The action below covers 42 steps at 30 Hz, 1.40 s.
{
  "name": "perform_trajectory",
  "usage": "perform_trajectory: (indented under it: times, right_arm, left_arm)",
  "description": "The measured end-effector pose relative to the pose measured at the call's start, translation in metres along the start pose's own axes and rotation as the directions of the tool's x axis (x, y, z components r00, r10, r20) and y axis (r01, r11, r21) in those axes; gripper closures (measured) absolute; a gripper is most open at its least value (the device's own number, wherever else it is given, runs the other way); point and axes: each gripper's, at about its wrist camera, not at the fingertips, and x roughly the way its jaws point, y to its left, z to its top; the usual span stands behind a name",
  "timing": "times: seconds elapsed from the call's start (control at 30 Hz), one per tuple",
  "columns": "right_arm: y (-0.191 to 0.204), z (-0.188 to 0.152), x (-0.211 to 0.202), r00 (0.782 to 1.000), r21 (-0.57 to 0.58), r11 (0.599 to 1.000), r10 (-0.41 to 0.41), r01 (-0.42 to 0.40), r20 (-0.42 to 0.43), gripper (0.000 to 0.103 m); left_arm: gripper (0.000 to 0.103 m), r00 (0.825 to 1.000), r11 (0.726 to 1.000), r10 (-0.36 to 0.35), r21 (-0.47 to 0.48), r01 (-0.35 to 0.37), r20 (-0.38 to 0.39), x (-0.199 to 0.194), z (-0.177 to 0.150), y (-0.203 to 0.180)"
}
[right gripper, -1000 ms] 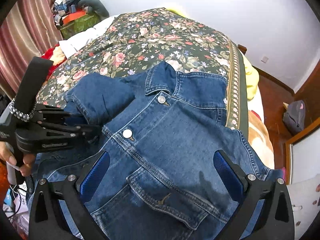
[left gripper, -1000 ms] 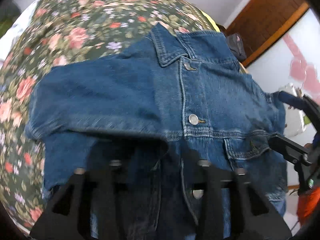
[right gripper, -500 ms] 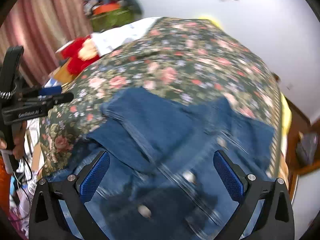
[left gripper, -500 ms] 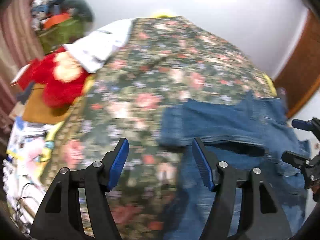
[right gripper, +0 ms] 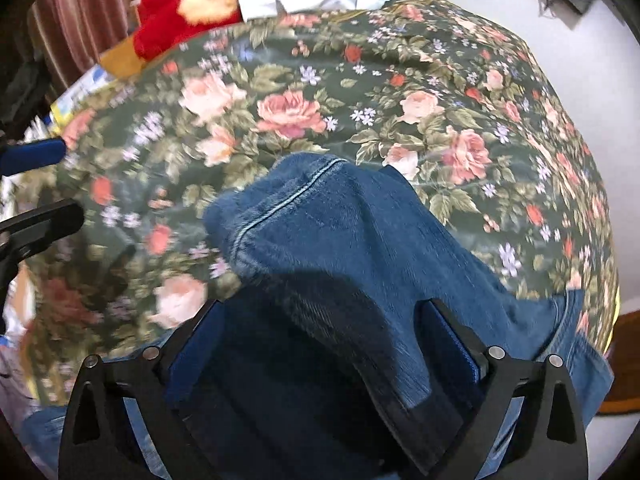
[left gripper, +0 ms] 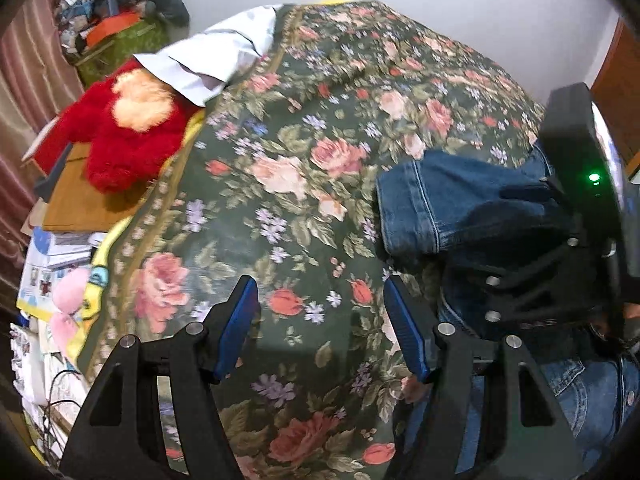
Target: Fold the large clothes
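Note:
A blue denim jacket (left gripper: 452, 208) lies on the floral bedspread (left gripper: 288, 168). In the left wrist view its folded sleeve cuff points left, right of my left gripper (left gripper: 324, 328), which is open and empty over bare bedspread. In the right wrist view the sleeve (right gripper: 340, 240) drapes between the blue pads of my right gripper (right gripper: 324, 344). The jaws stand wide and the cloth hangs loose between them; a grip does not show. The right gripper's black body (left gripper: 560, 240) sits over the jacket in the left wrist view.
A red plush toy (left gripper: 124, 128) and a white cloth (left gripper: 216, 60) lie at the bed's far left. Papers and a wooden board (left gripper: 76, 200) lie beside the left edge. A cluttered shelf (left gripper: 112, 28) stands by the curtain. A white wall is behind.
My left gripper has let go of the jacket, opened and swung left over bare bedspread. My right gripper has moved left onto the folded sleeve, which now lies between its fingers.

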Motion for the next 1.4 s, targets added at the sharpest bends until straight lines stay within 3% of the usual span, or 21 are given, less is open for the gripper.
perform_trajectory:
  times: [0.07, 0.17, 0.2, 0.3, 0.5, 0.73, 1.03, 1.23, 1.4]
  right_arm:
    - [-0.003, -0.001, 0.004, 1.0, 0.025, 1.0, 0.012, -0.013, 0.02, 0.016]
    - [-0.009, -0.002, 0.004, 0.997, 0.066, 0.997, 0.025, -0.029, 0.068, 0.044]
    - [-0.012, -0.002, 0.003, 0.997, 0.085, 0.996, 0.019, -0.026, 0.08, 0.059]
    - [-0.023, -0.005, -0.011, 0.99, 0.159, 0.985, 0.041, -0.063, 0.138, 0.077]
    - [-0.063, -0.025, -0.057, 0.966, 0.304, 0.945, 0.041, -0.121, 0.256, 0.082]
    - [-0.109, -0.09, -0.119, 0.943, 0.417, 0.904, -0.051, -0.098, 0.33, 0.084]
    - [-0.163, -0.187, -0.14, 0.96, 0.563, 0.815, -0.031, -0.137, 0.278, 0.085]
    - [-0.188, -0.232, -0.136, 0.972, 0.633, 0.762, -0.018, -0.139, 0.236, 0.085]
    - [-0.197, -0.263, -0.134, 0.979, 0.661, 0.739, -0.01, -0.128, 0.202, 0.085]
  left_arm:
    - [0.038, 1.0, 1.0, -0.01, -0.002, 0.01, -0.013, 0.008, 0.0, -0.002]
    - [0.038, 0.999, 1.0, -0.025, -0.014, 0.025, -0.032, 0.017, 0.001, -0.006]
    - [0.038, 0.999, 0.999, -0.031, -0.018, 0.03, -0.039, 0.019, 0.001, -0.008]
    - [0.038, 0.998, 0.999, -0.04, -0.019, 0.039, -0.04, 0.019, 0.001, -0.015]
    - [0.038, 0.999, 0.999, -0.025, 0.02, 0.026, -0.019, 0.006, 0.005, -0.033]
    - [0.038, 0.999, 0.997, -0.027, 0.069, 0.024, 0.036, -0.021, 0.012, -0.062]
    - [0.038, 0.997, 0.988, -0.022, 0.155, 0.01, 0.077, -0.041, 0.015, -0.115]
    - [0.037, 0.998, 0.975, -0.021, 0.222, 0.007, 0.06, -0.036, 0.01, -0.152]
    - [0.03, 1.0, 0.968, -0.012, 0.253, 0.006, 0.024, -0.015, 0.007, -0.17]
